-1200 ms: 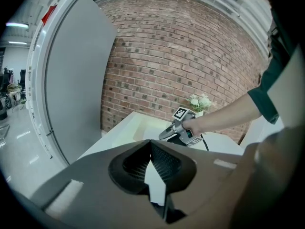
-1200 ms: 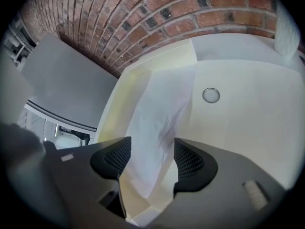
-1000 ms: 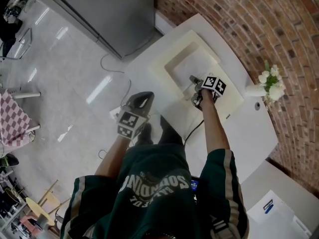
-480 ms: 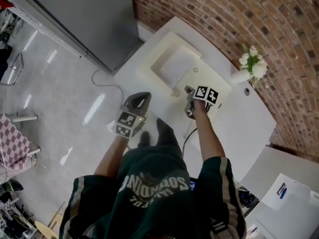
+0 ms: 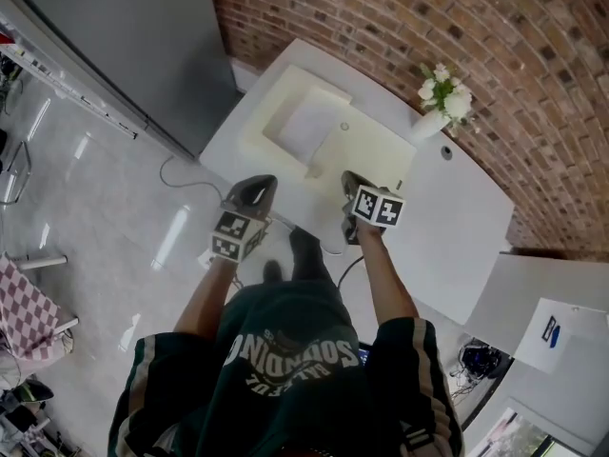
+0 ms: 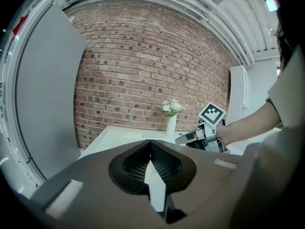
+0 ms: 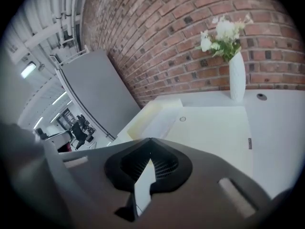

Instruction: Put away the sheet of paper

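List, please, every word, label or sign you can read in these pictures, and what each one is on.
Shirt print: large letters, upside down and creased, not safely readable.
Square markers: black-and-white patterns, no letters.
White sheet at lower right: blue mark, too small to read.
No text can be quoted.

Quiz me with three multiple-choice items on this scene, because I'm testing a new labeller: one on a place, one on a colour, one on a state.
1. Where does the sheet of paper lie?
A. in the cream tray
B. under the vase
C. held in a gripper

2. What colour are the flowers in the vase?
A. red
B. white
C. yellow

3. How is the right gripper?
A. wide open
B. shut on paper
C. shut, empty

Key:
1. A, the head view shows it flat in the tray.
2. B, the blooms are white.
3. C, its jaws meet with nothing between.
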Demonstrator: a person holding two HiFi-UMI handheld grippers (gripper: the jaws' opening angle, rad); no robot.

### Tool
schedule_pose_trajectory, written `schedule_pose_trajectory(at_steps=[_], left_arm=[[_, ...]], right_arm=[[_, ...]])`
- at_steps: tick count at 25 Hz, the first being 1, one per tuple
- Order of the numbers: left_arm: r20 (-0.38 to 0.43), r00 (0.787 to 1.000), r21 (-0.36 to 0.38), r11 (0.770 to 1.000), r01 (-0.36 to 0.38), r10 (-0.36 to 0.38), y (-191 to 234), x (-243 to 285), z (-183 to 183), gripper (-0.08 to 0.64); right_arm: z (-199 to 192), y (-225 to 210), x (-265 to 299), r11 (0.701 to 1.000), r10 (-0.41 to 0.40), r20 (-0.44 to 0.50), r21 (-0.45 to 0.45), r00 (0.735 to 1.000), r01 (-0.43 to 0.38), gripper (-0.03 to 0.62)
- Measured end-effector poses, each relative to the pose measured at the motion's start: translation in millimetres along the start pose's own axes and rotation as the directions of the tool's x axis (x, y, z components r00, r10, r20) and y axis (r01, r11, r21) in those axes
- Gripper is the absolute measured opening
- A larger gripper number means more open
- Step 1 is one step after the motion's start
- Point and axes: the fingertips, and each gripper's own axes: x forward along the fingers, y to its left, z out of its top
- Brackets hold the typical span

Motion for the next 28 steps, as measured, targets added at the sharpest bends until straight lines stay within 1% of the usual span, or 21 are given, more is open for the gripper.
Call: schedule_pose_trajectory(at_steps=[4,7,10,13,22,28], left_arm=[[0.003,1.0,0.021,1.0,0.018,-0.019,-8,1,5,0.011],[0.009,0.999,0.033,0.999,0.031,-0.031,-12,2,10,0.011],[0.019,0.999,0.043,0.998,0.041,-0.042,-14,2,15,0.011],[0.028,0.998,0.05,0.998,0.049,-0.05,-17,2,18,0.011],[0.045,0.997,0.077,0.995,0.066,-0.07,-28,1,27,0.011],[0.032,0.997,0.085,0.994,0.069,-0.072,-33,-3,22,0.011]], right_arm=[[12,6,-32,0.999,-0.016,0.105,-0.033,0.994,0.019,0.0],[24,12,-56,0.995,-0.044,0.191,-0.077,0.981,0.059,0.0],[34,18,-77,0.98,-0.09,0.26,-0.151,0.961,0.133,0.0],[40,28,-93,0.962,-0.097,0.314,-0.213,0.944,0.17,0.0],[42,55,-123,0.95,-0.062,0.379,-0.26,0.923,0.17,0.0],[35,60,-127,0.947,-0.052,0.38,-0.276,0.924,0.167,0.0]])
